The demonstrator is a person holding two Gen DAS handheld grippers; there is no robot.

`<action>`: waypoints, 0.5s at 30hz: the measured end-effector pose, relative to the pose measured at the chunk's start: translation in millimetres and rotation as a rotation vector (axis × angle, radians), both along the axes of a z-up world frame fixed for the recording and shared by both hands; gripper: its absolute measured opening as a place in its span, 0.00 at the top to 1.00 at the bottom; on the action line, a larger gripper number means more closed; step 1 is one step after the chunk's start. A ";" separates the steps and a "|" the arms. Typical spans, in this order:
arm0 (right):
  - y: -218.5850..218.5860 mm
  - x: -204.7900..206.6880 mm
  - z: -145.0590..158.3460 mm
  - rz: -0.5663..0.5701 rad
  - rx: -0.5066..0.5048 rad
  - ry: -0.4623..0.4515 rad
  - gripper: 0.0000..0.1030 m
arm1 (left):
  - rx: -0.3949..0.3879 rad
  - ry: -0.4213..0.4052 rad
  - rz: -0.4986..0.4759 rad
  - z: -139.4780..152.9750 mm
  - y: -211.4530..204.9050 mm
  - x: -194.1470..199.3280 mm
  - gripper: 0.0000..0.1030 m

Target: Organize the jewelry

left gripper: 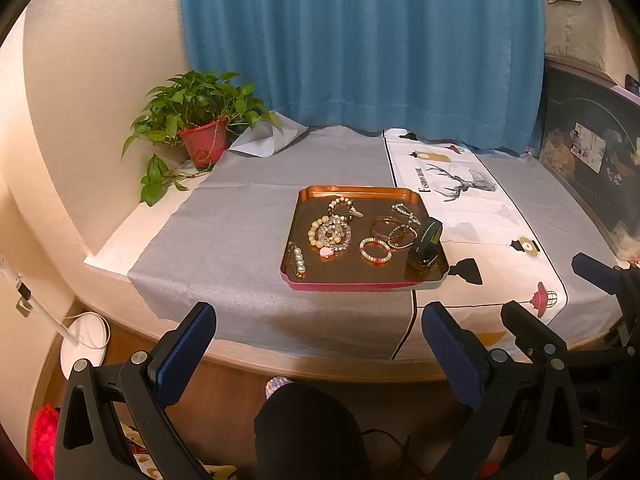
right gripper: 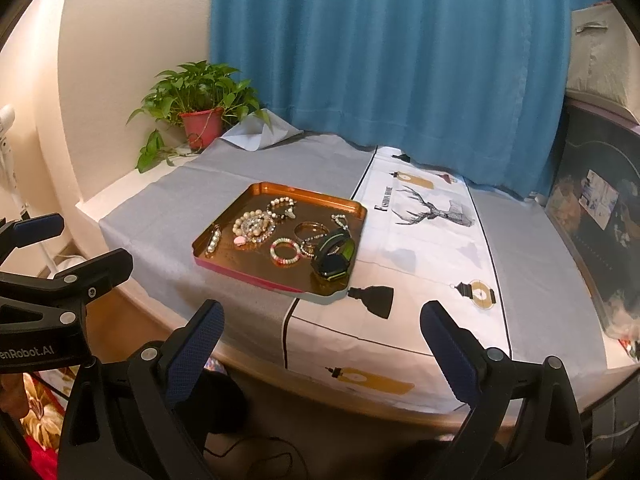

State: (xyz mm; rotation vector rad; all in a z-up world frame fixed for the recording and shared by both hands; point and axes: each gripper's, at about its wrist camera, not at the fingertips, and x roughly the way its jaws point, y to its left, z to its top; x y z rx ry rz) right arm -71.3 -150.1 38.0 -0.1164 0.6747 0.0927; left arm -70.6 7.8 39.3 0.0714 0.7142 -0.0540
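Hanging short of the table edge, the left gripper (left gripper: pixel 318 344) is released, its jaws spread wide with nothing between them. Far ahead and to its left, a potted plant (left gripper: pixel 200 124) stands in the corner by the blue curtain (left gripper: pixel 360 48). Straight ahead of it, well apart, the copper tray (left gripper: pixel 348 280) rests on the grey cloth (left gripper: pixel 240 240), its right corner lapping onto the white printed runner (left gripper: pixel 492 220). Inside the tray, from the left: a pearl hairpin (left gripper: pixel 298 259), a heap of pearl and crystal bracelets (left gripper: pixel 330 233), a pink-and-white beaded bracelet (left gripper: pixel 375 251), thin bangles (left gripper: pixel 394 232), and a black-and-green watch (left gripper: pixel 426 245) at the right edge.

The right gripper (right gripper: pixel 322 334) hovers beside the left one, also released and empty, jaws wide. From it, the tray (right gripper: pixel 256 276) lies ahead and slightly left, the watch (right gripper: pixel 335 258) nearest, and the runner's deer print (right gripper: pixel 436 208) ahead to the right.
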 end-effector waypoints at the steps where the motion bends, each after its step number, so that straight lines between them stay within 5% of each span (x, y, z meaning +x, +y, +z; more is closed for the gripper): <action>1: 0.7 0.3 -0.3 -0.001 0.002 0.000 0.05 | 0.001 0.000 0.001 -0.2 0.1 0.1 0.00; 15: 0.9 -0.2 0.4 -0.001 0.001 0.001 0.05 | 0.003 0.000 0.002 0.0 -0.8 -0.6 0.00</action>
